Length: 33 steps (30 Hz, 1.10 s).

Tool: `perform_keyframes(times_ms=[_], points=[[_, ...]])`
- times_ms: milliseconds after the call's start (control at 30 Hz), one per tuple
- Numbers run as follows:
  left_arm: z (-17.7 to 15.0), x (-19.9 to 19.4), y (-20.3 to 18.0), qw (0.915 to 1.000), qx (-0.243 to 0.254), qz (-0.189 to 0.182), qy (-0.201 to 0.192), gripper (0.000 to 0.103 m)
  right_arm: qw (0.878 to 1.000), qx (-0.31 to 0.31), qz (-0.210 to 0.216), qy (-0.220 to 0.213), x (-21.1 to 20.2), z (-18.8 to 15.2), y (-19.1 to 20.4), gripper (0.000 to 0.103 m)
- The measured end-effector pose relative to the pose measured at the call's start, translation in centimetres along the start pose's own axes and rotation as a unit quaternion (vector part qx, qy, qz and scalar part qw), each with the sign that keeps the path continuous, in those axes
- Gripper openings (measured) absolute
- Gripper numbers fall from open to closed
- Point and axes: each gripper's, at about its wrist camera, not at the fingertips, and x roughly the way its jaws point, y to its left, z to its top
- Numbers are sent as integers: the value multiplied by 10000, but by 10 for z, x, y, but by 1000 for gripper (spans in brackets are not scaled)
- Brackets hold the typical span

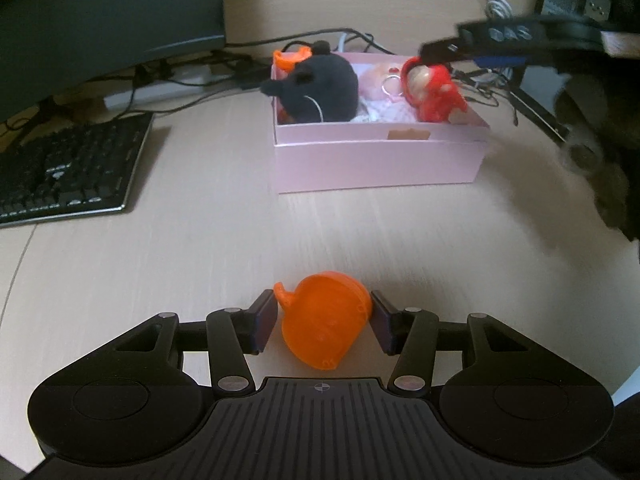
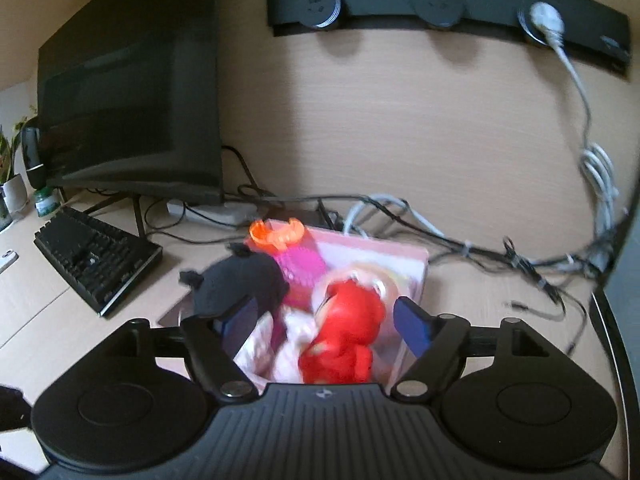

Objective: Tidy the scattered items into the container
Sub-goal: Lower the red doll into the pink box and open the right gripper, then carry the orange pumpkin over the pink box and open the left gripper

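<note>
- Left wrist view: the left gripper (image 1: 324, 322) fills the bottom of the frame, angled down toward a pale wooden desk (image 1: 160, 264).
- Its two dark pads pinch an orange plastic piece (image 1: 325, 322), rounded like a small cup, one pad on each side of it, at lower centre of the frame.
- A pink box (image 1: 380, 164) sits on the desk at upper centre, well apart from the orange piece.
- Inside the box, a black plush toy (image 1: 320, 88) lies at the left, a second orange part (image 1: 290, 58) pokes up at the far left corner, and a red doll (image 1: 434, 92) leans at the right.
- A blurred dark shape, the right gripper (image 1: 500, 42), reaches in from the upper right above the doll.
- A black keyboard (image 1: 68, 172) lies at the left edge, under a dark monitor (image 1: 108, 16).
- Right wrist view: the right gripper (image 2: 324, 320) points down over the box, its blue pads spread wide, well clear of the red doll that sits low between them, untouched.
- The black plush lies left of the doll, behind the left pad.
- Tangled cables (image 2: 500, 252) run along the wall at the right.
</note>
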Motion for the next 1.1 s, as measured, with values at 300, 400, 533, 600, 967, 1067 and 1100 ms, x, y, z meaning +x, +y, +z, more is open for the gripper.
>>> perform_keyframes(times_ms=[300,400,533,600,967,1067,1100], points=[[21,15,-32,9973,585,-444,-94,55,9966,508,-373,535,-59,-59,-15,84],[29,17,-47,9949,821,-576,-91,55,9945,422,-380,876,-72,-83,-9,85],[32,20,-64,9915,1063,-743,50,55,9914,430,-446,1150,-80,-106,-6,86],[32,21,-71,9899,1163,-810,85,55,9904,445,-557,1187,-84,-110,-6,87],[29,22,-77,9909,1128,-728,124,55,9870,479,-745,1343,-93,-125,-6,94],[35,16,-75,9915,1083,-717,-72,55,9879,337,-768,1303,-93,-125,-3,97],[39,14,-74,9917,1060,-710,-175,55,9883,290,-776,1284,-94,-124,-2,97]])
